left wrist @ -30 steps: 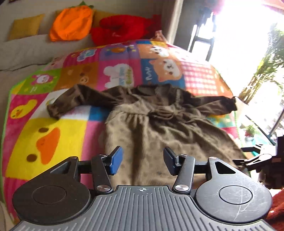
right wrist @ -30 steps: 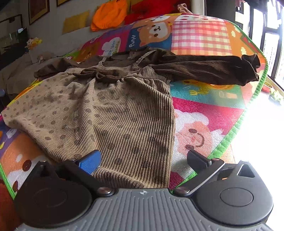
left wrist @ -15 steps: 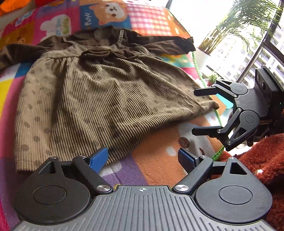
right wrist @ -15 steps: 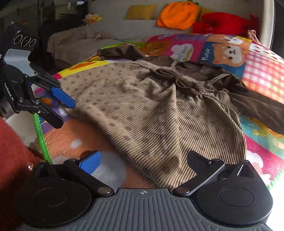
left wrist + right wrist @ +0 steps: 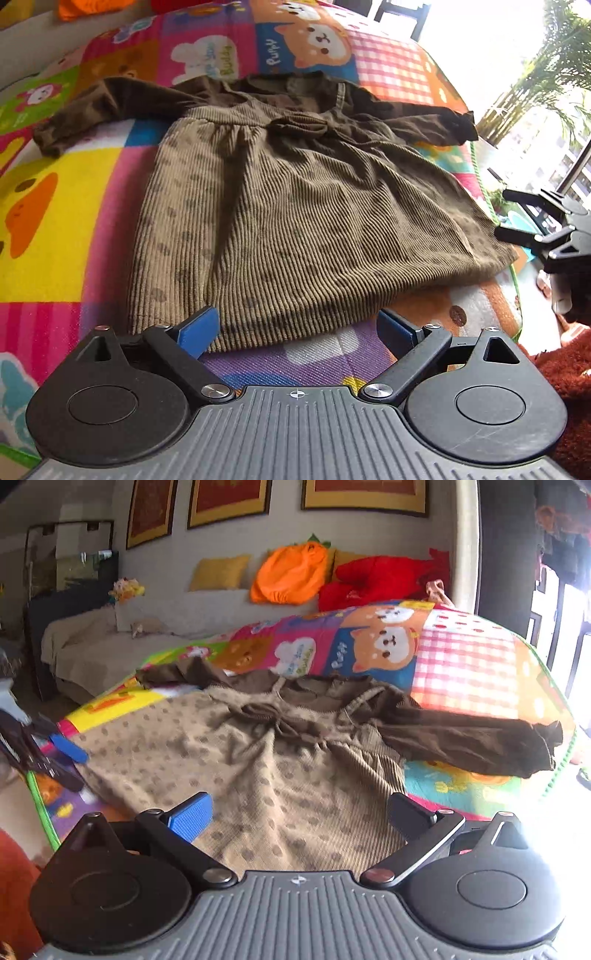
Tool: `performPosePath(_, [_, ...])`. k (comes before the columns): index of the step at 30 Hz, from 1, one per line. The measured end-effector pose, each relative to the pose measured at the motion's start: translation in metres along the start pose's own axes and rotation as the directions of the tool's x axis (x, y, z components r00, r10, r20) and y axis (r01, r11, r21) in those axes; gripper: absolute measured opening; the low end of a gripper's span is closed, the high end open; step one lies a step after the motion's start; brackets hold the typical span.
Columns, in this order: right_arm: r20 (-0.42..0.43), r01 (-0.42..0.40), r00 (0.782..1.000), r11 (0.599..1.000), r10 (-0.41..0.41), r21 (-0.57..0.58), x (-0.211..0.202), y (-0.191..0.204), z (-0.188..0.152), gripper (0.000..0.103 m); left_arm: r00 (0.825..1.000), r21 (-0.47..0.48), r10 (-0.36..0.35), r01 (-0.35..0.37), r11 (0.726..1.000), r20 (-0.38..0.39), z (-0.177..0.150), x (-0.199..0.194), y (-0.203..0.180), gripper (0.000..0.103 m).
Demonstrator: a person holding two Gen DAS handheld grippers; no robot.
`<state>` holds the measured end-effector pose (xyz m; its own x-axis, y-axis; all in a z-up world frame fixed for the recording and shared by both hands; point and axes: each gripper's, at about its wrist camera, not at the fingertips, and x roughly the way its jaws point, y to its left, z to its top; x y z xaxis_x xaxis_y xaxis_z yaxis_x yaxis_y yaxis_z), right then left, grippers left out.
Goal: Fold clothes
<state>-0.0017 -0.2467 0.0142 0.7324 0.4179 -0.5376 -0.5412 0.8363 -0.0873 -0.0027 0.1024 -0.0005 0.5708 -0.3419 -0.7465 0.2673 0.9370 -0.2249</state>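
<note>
The brown corduroy dress [image 5: 295, 206] lies spread flat on the patchwork play mat [image 5: 66, 206], its dotted tan skirt toward the cameras and both dark brown sleeves stretched out to either side, a small bow [image 5: 299, 127] at the waist. The left gripper [image 5: 295, 328] hovers at the near hem of the skirt, its jaws opening, the blue pads [image 5: 199, 330] standing to either side of the hem's edge and pressing on nothing; whether the fabric reaches between them I cannot tell. The right gripper [image 5: 301, 814] sits over the skirt's right side with its jaws spread wide and empty, the cloth beneath it and not clasped. In the left wrist view the right gripper's black fingers [image 5: 532, 214] show just off the skirt's right corner, past the mat's green border. Behind the mat, in the right wrist view, a grey sofa [image 5: 155, 627] carries a yellow cushion [image 5: 218, 572], an orange pumpkin-shaped cushion [image 5: 291, 572] and a red plush [image 5: 380, 579]
</note>
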Motion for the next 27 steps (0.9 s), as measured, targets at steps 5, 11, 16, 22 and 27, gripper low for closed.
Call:
performPosePath(5, [-0.106,-0.022,0.994,0.993,0.009,-0.117,0.027,0.017,-0.023,0.101,0.994,0.035,0.110,-0.110,0.993,0.016,0.004,-0.006,-0.002,0.098])
performPosePath(11, [-0.176,-0.054,0.984,0.995,0.039,-0.078,0.022,0.002,-0.030,0.102,0.995,-0.012,0.048,-0.047,0.999,0.088,0.013,-0.030,0.010,0.101])
performPosePath(16, [-0.074,-0.074,0.994,0.995,0.079,0.060,0.015,-0.028,0.005,0.103,0.981,-0.043,-0.027,0.035,0.998,0.190,0.060,-0.015,0.009,0.103])
performPosePath(22, [0.038,0.020,0.999,0.973,-0.029,0.228,0.050,-0.074,0.047,0.103,0.971,-0.226,-0.047,0.102,0.969,0.236,0.108,0.039,0.027,0.103])
performPosePath(27, [0.021,0.208,0.971,0.882,-0.239,0.423,0.076,-0.150,0.059,0.102,0.946,-0.249,-0.076,0.159,0.955,0.315,0.129,0.082,0.035,0.103])
